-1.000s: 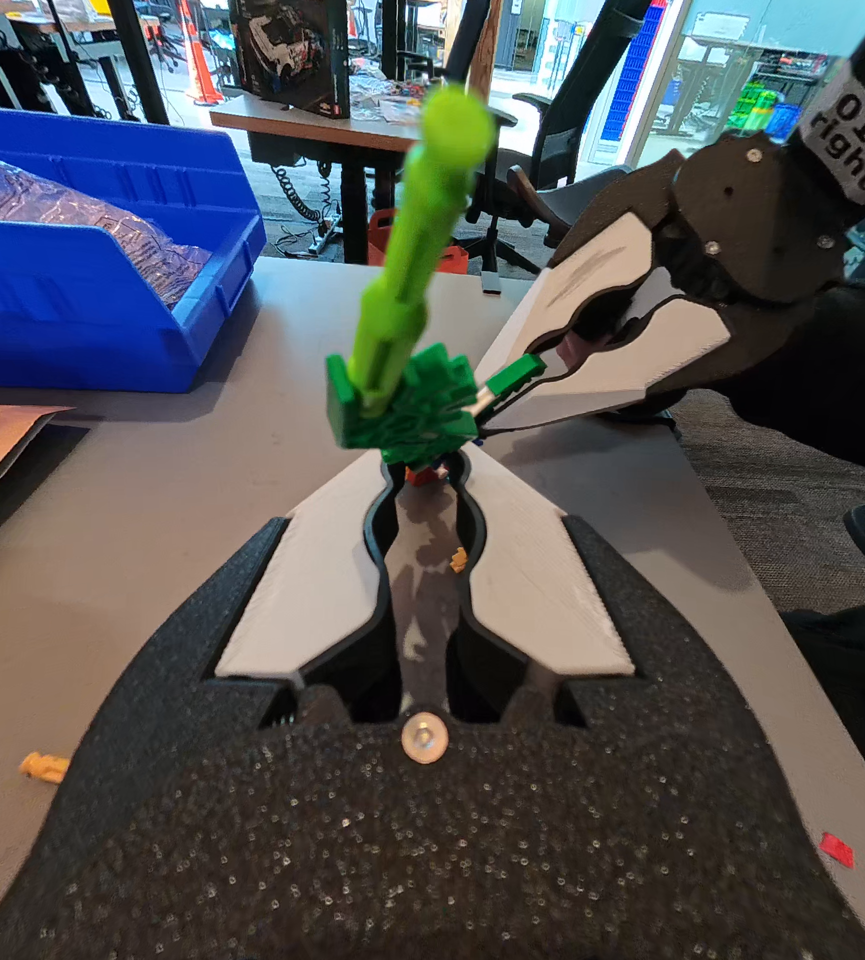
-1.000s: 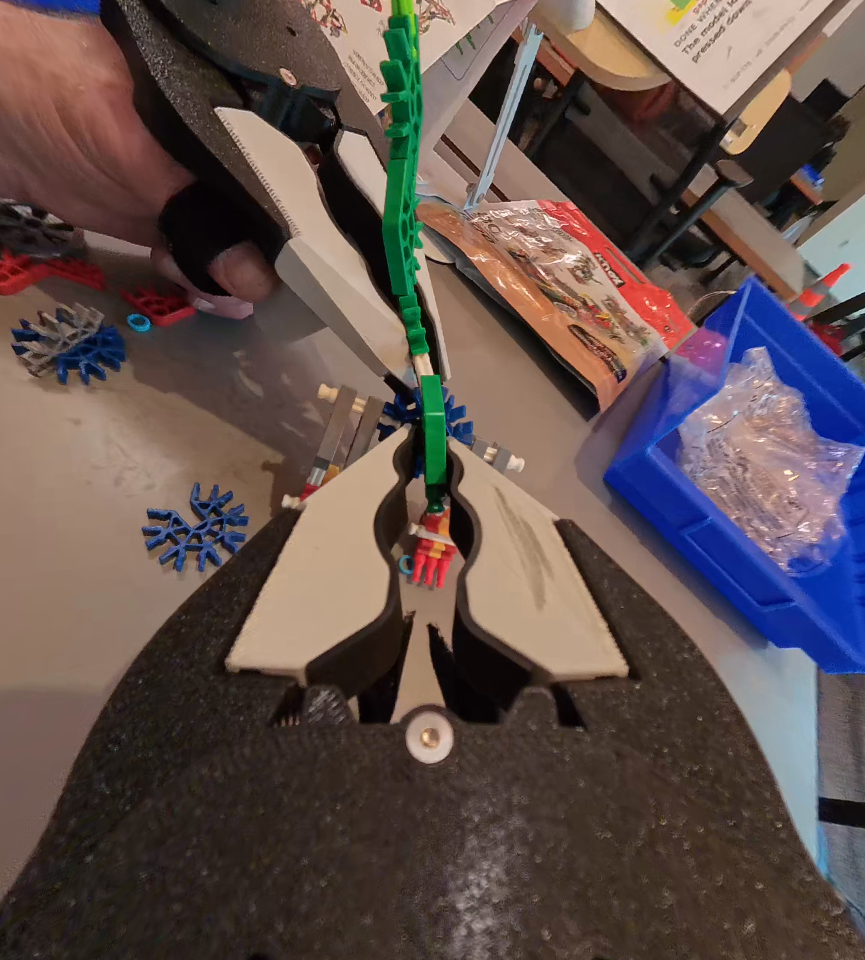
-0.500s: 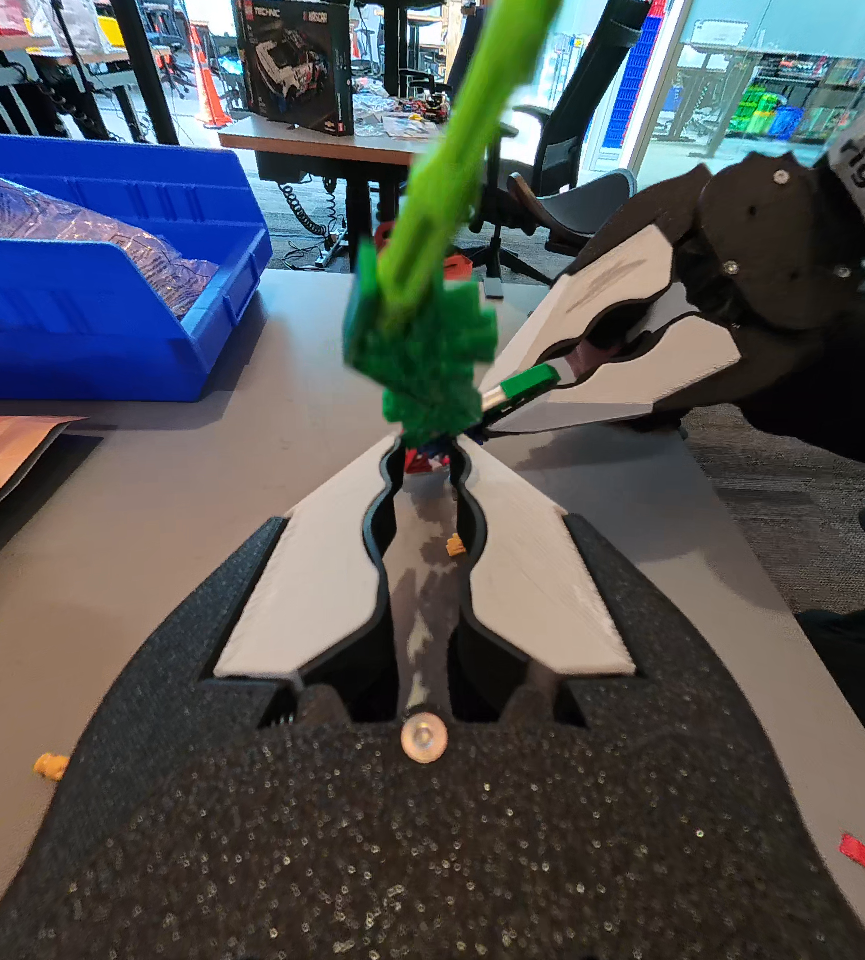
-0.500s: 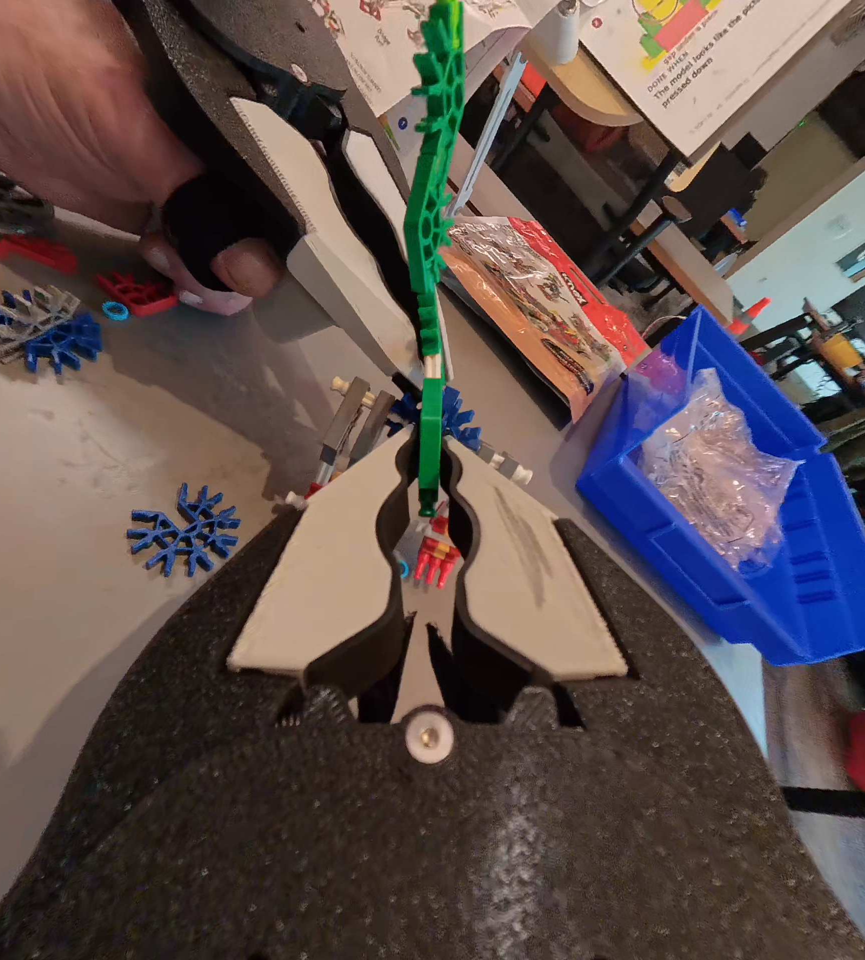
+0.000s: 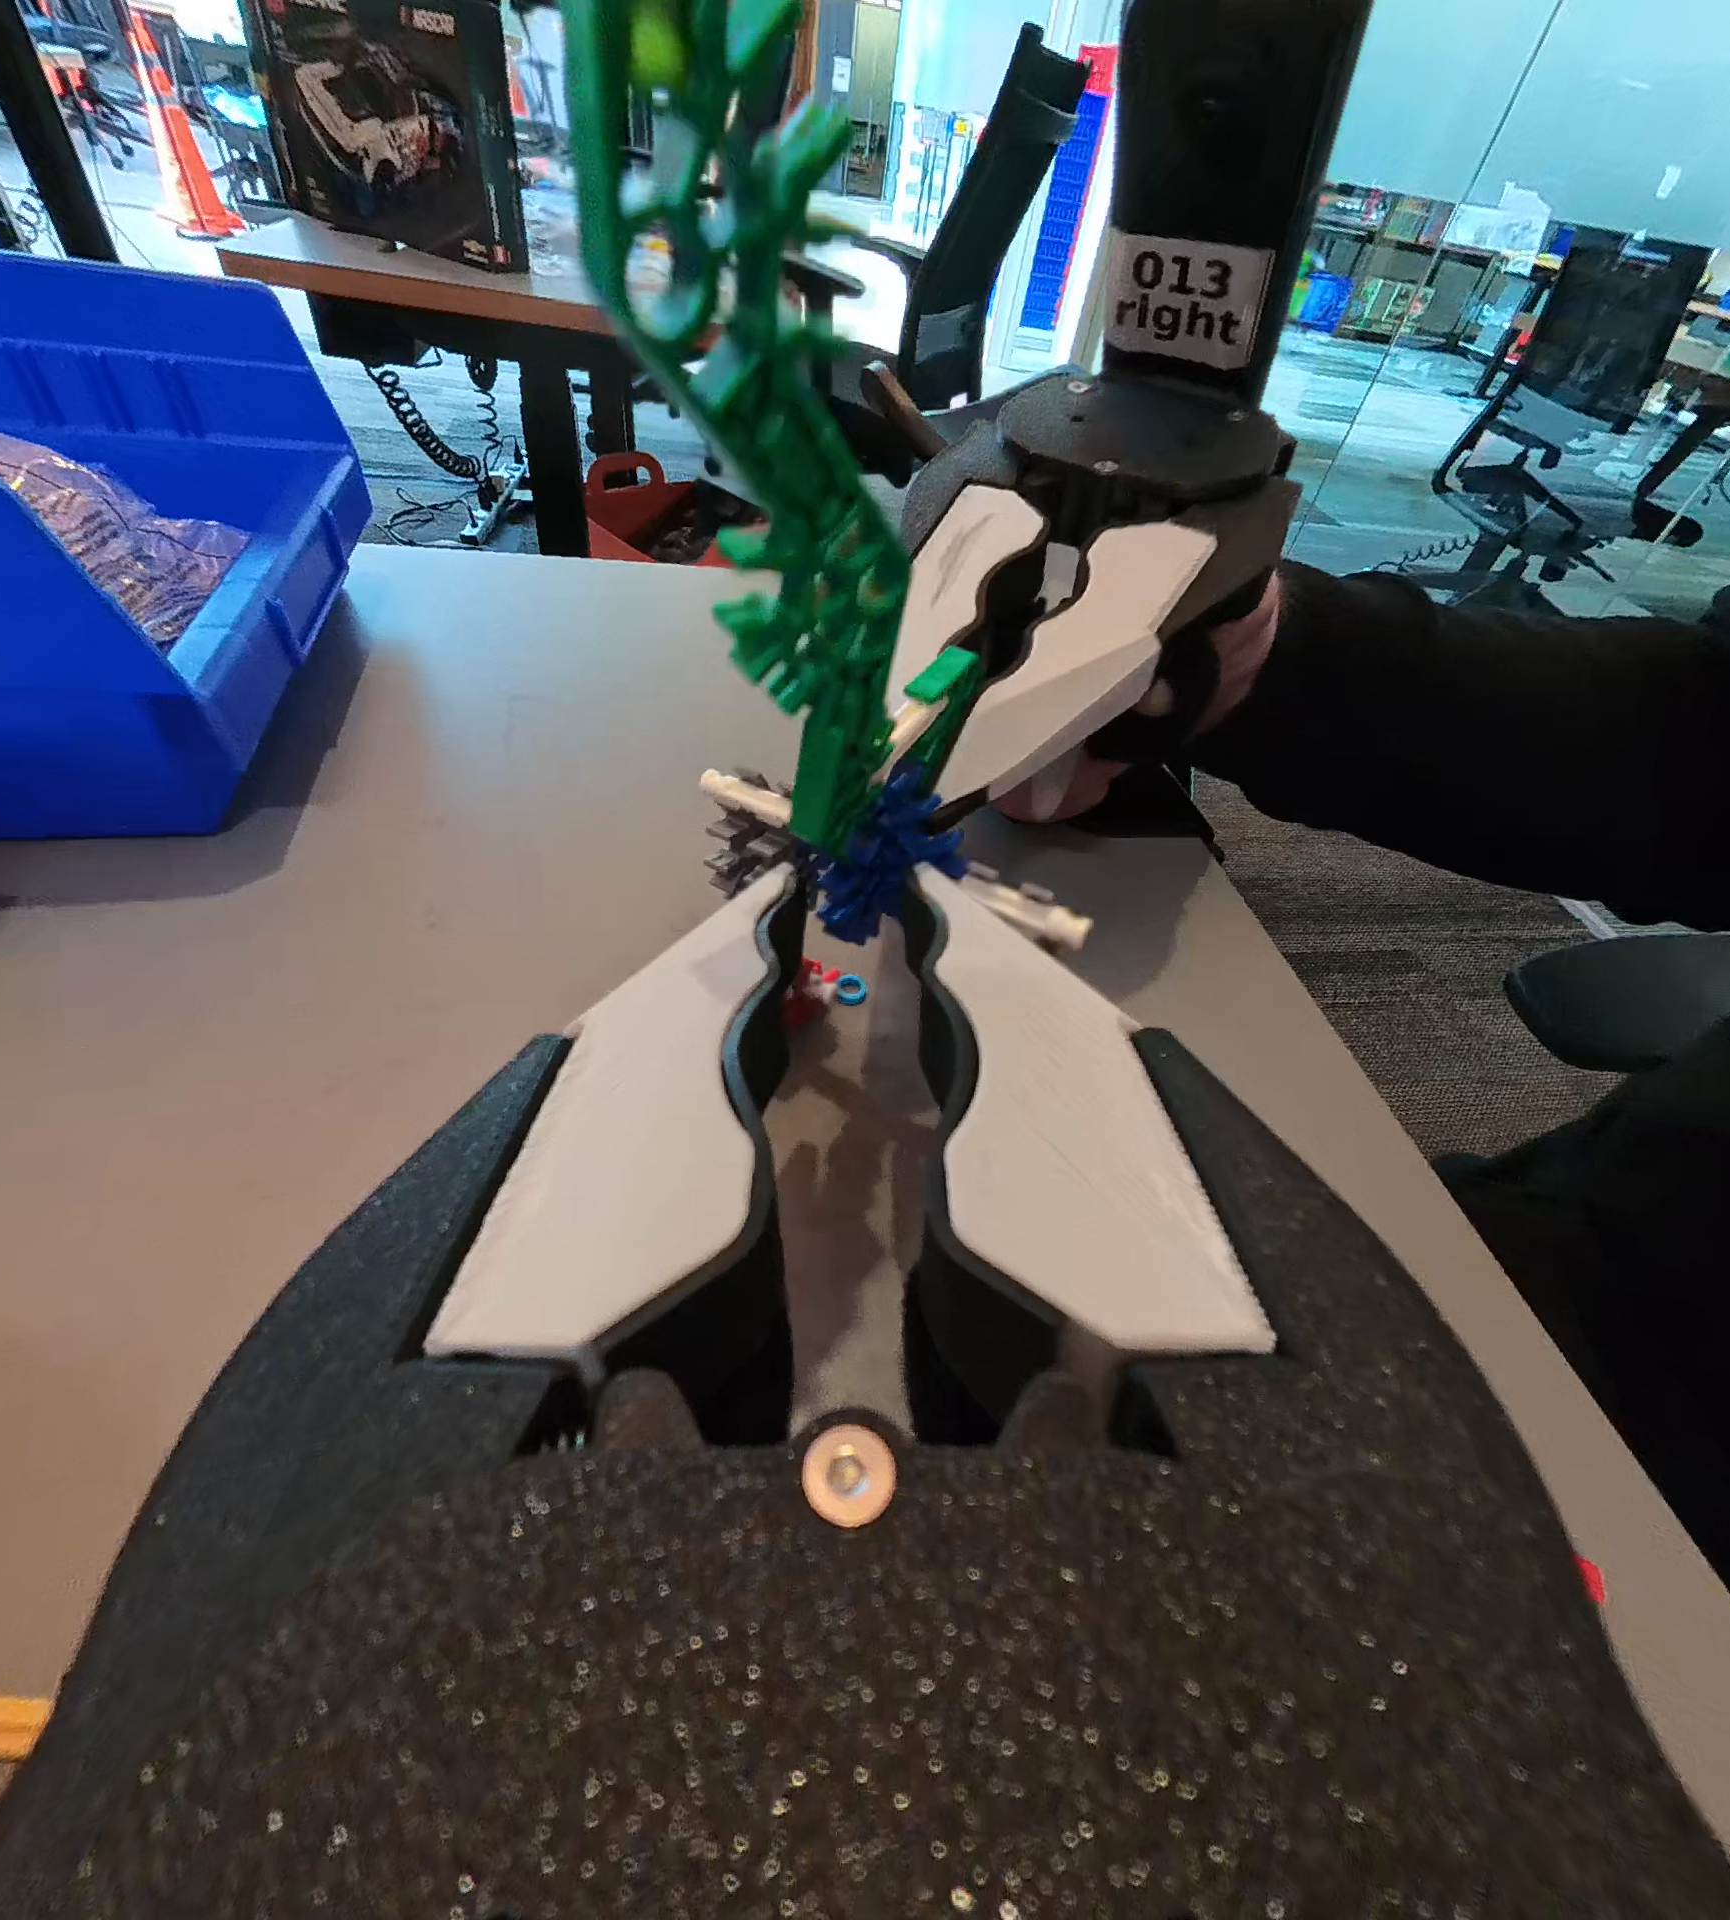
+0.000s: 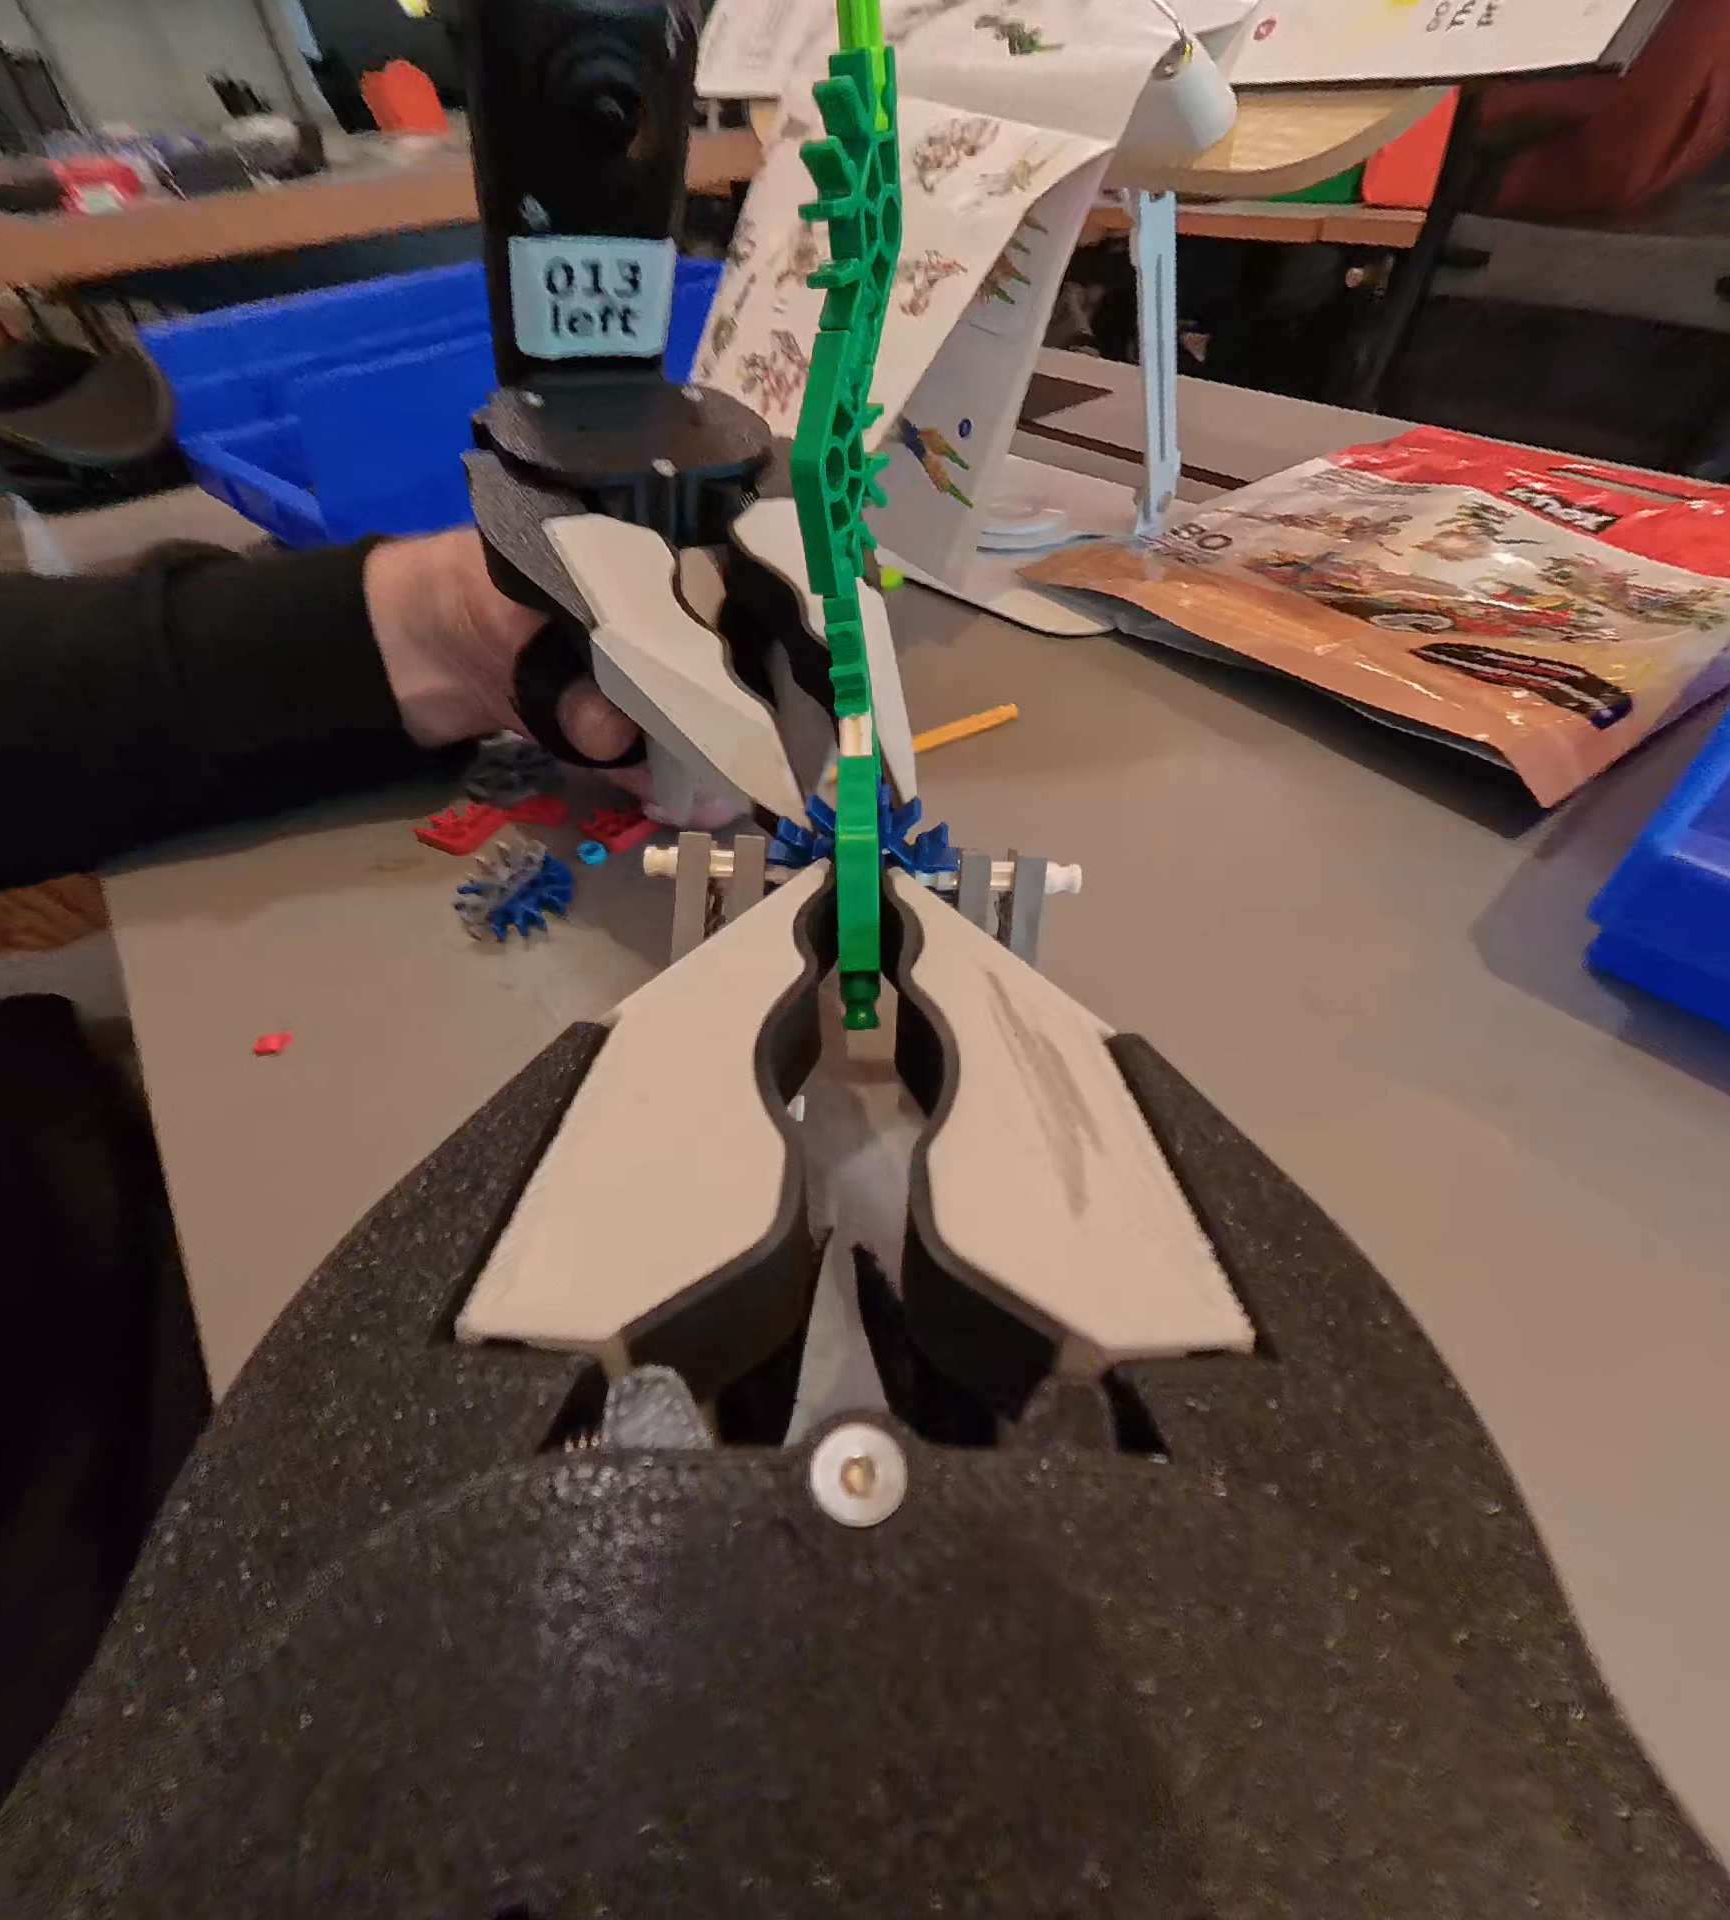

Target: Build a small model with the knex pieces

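A tall dark green chain of toy connectors [image 5: 799,582] stands upright between both grippers; it also shows in the right wrist view [image 6: 845,416]. My left gripper [image 5: 856,883] is shut on its lower end, just above a blue snowflake connector [image 5: 882,862]. My right gripper [image 6: 856,888] is shut on the green connector [image 6: 856,894] at the chain's bottom. The blue connector [image 6: 902,831] sits on a white rod [image 6: 1037,878] with grey pieces, on the grey table [image 6: 1256,1039]. The right gripper [image 5: 944,764] comes in from the far right, and the left gripper [image 6: 850,805] from the far left.
A blue bin [image 5: 113,623] with a plastic bag stands left; in the right wrist view it lies at the right [image 6: 1723,914]. A parts bag [image 6: 1412,623] and an instruction sheet [image 6: 944,260] lie behind. Loose red pieces [image 6: 487,826], a blue-grey connector [image 6: 518,894] and a yellow rod [image 6: 965,722] lie around. Left and right tips are no more than a few centimetres apart.
Both grippers have swung round and come down with the green chain, which now stands over the blue connector and white rod. Both grips are unchanged.
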Motion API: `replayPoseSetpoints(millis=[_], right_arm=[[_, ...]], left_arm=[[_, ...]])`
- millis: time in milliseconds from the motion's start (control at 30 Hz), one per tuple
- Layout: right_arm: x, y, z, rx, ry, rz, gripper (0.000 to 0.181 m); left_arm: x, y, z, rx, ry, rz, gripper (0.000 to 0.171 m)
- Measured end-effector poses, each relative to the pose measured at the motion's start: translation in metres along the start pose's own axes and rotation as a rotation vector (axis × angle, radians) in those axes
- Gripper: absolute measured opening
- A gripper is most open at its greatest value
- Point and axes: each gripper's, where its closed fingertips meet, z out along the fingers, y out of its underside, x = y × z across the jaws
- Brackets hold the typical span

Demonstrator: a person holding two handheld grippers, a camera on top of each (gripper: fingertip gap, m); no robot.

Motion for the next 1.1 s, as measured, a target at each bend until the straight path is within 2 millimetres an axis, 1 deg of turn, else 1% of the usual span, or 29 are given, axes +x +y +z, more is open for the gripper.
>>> replayPoseSetpoints(millis=[133,233,333,467,533,667,733,767,867,933,1100], right_arm=[[-0.003,-0.006,0.001,0.050,-0.075,0.089,0.005],[-0.003,-0.011,0.001,0.087,-0.110,0.157,0.005],[0.006,-0.011,0.002,0.080,-0.064,0.171,0.009],[0.010,-0.014,0.000,0.085,-0.014,0.120,0.014],[0.010,-0.015,-0.002,0.084,-0.020,0.108,0.016],[0.010,-0.021,-0.007,0.119,-0.074,0.139,0.016],[0.009,-0.022,-0.008,0.122,-0.094,0.150,0.011],[0.010,-0.021,-0.007,0.121,-0.084,0.143,0.008],[0.011,-0.022,-0.006,0.117,-0.063,0.118,0.007],[0.013,-0.021,-0.005,0.092,-0.006,0.033,0.007],[0.014,-0.021,-0.002,0.057,0.092,-0.099,0.006]], left_arm=[[0.002,-0.005,-0.001,0.031,0.017,-0.010,0.010],[0.002,-0.009,-0.003,0.060,0.028,-0.033,0.008],[-0.002,-0.008,-0.003,0.055,0.003,-0.035,0.006],[-0.003,-0.008,-0.004,0.042,-0.001,-0.042,0.005],[-0.004,-0.008,-0.005,0.041,-0.001,-0.045,0.005],[-0.003,-0.006,-0.005,0.040,0.013,-0.056,0.005],[-0.003,-0.006,-0.005,0.039,0.021,-0.062,0.005],[-0.002,-0.005,-0.005,0.037,0.024,-0.063,0.005],[-0.003,-0.005,-0.005,0.037,0.024,-0.073,0.005],[-0.004,-0.004,-0.005,0.030,0.018,-0.077,0.005],[-0.009,-0.002,-0.003,0.013,-0.005,-0.094,0.005]])
